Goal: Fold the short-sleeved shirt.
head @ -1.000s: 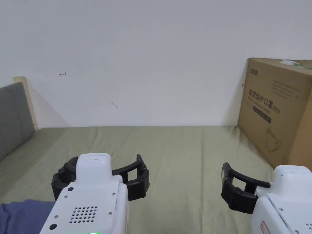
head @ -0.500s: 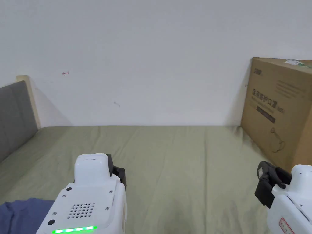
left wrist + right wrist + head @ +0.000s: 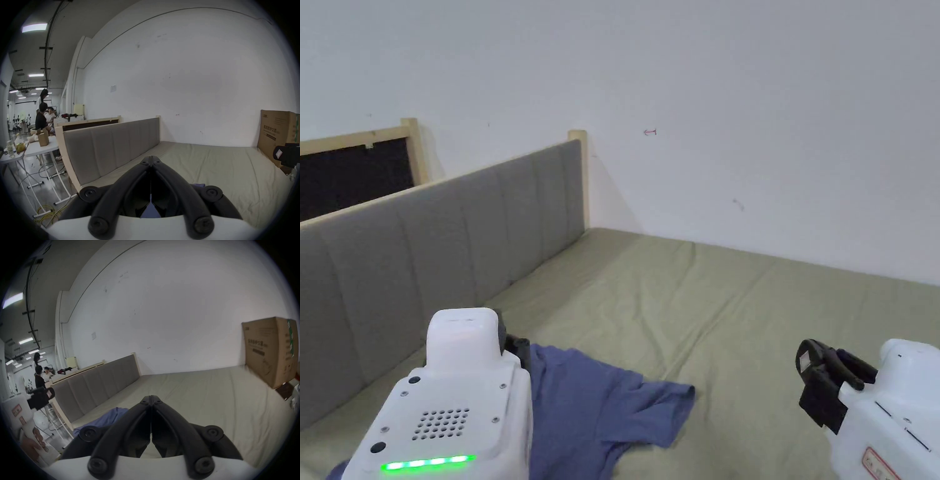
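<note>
**Both grippers closed above the bed**

The left gripper (image 3: pixel 151 160) and right gripper (image 3: pixel 151 399) have fingers pressed together, empty. The blue shirt (image 3: pixel 594 406) lies crumpled on the green bed (image 3: pixel 737 300), near the grey headboard (image 3: pixel 456 237). White wall (image 3: pixel 706 94) behind.

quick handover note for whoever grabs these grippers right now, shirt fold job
Left gripper: jaws closed together, nothing held, above the shirt's near end.
Right gripper: jaws closed, empty, over bare bed sheet.
Blue short-sleeved shirt: lying crumpled on the sheet near the grey headboard, one sleeve sticking out.
Done: no fold visible.
Left: open the jaws, spread the shirt flat, then fold.
</note>
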